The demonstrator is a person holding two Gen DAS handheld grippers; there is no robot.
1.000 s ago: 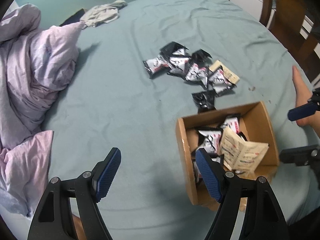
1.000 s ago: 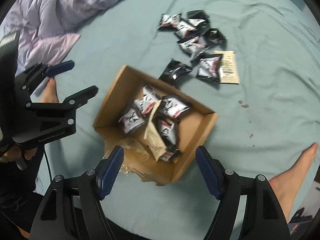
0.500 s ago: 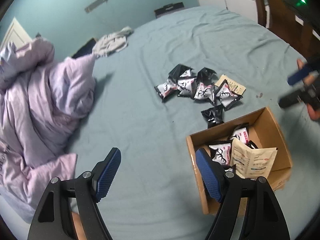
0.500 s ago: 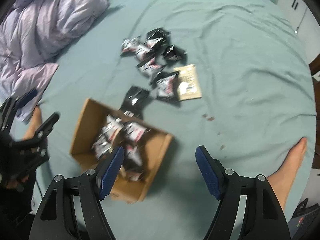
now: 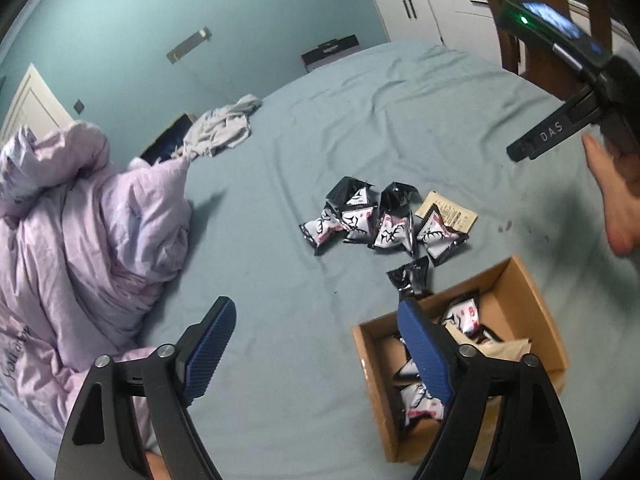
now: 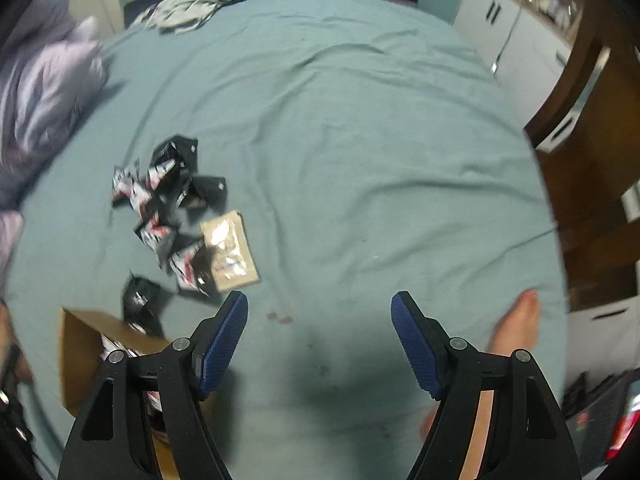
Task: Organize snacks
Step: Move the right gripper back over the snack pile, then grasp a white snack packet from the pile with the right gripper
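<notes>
Left wrist view: left hand-held gripper (image 5: pixel 316 350) empty, jaws opening, snack packets (image 5: pixel 384 224) ahead-right on the bed (image 5: pixel 400 120) beyond the cardboard box (image 5: pixel 536 320); right wrist view: right hand-held gripper (image 6: pixel 319 342) open, empty, packets ahead-left, likely nearer.

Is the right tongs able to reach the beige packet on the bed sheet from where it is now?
Probably yes. The right tongs stand open and empty, and the beige packet lies uncovered just ahead, only its left edge touching a black packet.
</notes>
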